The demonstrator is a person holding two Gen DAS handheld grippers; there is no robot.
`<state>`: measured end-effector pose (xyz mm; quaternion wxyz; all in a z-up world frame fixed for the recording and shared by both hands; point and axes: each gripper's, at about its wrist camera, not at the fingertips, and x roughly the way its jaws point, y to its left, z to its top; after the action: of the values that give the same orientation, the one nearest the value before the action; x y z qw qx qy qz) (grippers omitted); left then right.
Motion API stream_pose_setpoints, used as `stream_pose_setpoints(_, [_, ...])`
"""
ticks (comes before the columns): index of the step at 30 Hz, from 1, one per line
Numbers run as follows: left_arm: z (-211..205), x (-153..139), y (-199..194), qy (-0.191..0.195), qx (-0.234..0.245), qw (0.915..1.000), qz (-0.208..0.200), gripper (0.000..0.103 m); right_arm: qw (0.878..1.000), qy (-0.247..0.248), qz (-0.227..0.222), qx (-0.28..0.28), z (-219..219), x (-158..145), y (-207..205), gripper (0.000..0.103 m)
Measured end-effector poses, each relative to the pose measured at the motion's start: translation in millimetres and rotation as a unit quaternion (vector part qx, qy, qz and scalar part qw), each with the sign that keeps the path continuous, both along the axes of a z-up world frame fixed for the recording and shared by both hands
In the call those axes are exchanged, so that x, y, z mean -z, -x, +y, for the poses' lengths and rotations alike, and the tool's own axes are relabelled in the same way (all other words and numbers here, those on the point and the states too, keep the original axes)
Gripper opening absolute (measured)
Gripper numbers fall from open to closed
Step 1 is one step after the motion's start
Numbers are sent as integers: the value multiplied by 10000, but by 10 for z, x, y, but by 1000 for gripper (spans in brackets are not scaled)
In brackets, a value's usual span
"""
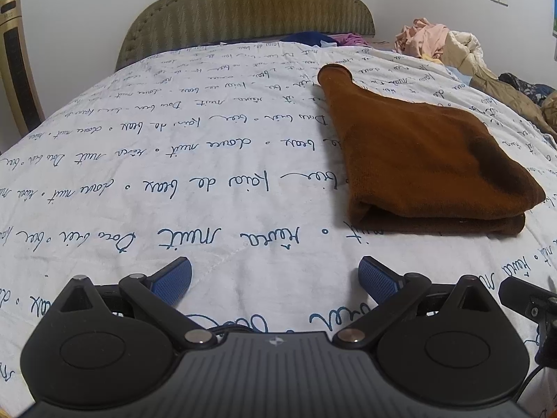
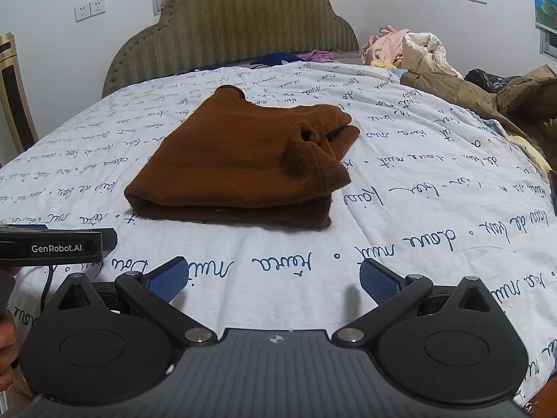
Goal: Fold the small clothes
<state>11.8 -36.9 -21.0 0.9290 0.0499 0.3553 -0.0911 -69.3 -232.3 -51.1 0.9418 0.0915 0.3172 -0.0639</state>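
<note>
A brown knit garment (image 2: 240,163) lies folded on the bed, a thick, fuzzy bundle in stacked layers with a rounded fold along its near left edge. A tubular sleeve end (image 2: 315,160) flops over its right side, its cuff gaping as a dark hole. In the left wrist view the same garment (image 1: 428,160) sits to the right, tapering to a narrow tip at the far end.

The bed is covered by a white quilted bedspread (image 1: 174,181), printed with rows of looping blue cursive script and faintly puckered along its stitch lines. Behind it rises a scalloped headboard (image 1: 250,7) in olive fabric with a zigzag weave and stitched border.

The left tool (image 1: 275,277) hangs just above the bedspread, near the garment's near edge, its blue textured pads spread wide apart with nothing between them. The right tool (image 2: 273,277) is likewise spread wide and empty, short of the garment. Both have matte black linkage arms with metal pivot pins.

At the far right corner, a crumpled heap of clothes (image 2: 410,48) in pink and cream lies beside a tan jacket (image 2: 459,87).
</note>
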Motion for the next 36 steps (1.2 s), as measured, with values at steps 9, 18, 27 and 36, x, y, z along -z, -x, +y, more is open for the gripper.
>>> stream_pose_setpoints(9, [-16,-11,11,-77,7,10000,-50,103,10000,-48,46,56,-49,9,-40,103])
stream_pose_setpoints(18, [-18,7,19,-239,-26,9996,-123,103,10000,-69,-3,-5,-13,11,-6,103])
stream_pose_setpoints(27, [15,10,15,-142,-65,9998,-77,103,10000,-12,-33,-39,35,-10,-9,103])
stream_pose_setpoints(36, [9,12,24,-162,-80,9998,-100,103,10000,-33,-45,-29,30,-7,2,103])
